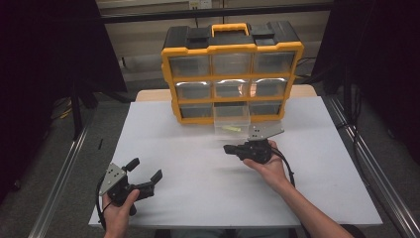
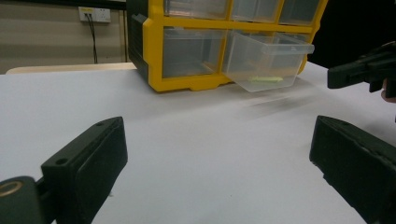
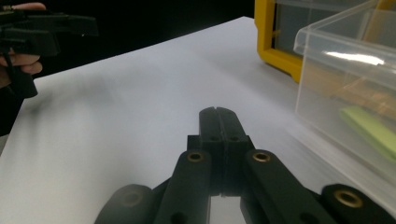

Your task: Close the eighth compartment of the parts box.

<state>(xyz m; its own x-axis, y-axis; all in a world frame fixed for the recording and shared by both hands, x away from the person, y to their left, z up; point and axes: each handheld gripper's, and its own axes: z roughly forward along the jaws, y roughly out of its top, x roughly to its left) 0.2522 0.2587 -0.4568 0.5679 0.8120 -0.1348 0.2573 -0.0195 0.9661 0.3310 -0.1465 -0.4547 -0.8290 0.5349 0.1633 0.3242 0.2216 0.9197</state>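
Note:
A yellow and black organizer (image 1: 232, 74) with clear drawers stands at the back of the white table (image 1: 198, 163). Its bottom middle drawer (image 1: 232, 124) is pulled out, and a pale green flat piece (image 1: 232, 128) lies inside it (image 2: 266, 79) (image 3: 369, 128). My right gripper (image 1: 229, 148) is shut with nothing between its jaws (image 3: 217, 114), just in front of that drawer and to its left in the right gripper view. My left gripper (image 1: 143, 169) stands open and empty near the front left corner of the table, its jaws wide apart (image 2: 219, 154).
Metal rails (image 1: 64, 173) run along both sides of the table. The organizer (image 2: 196, 46) fills the far end. The other gripper (image 2: 364, 70) shows at the right in the left gripper view, and the other gripper (image 3: 42, 28) at the top left in the right gripper view.

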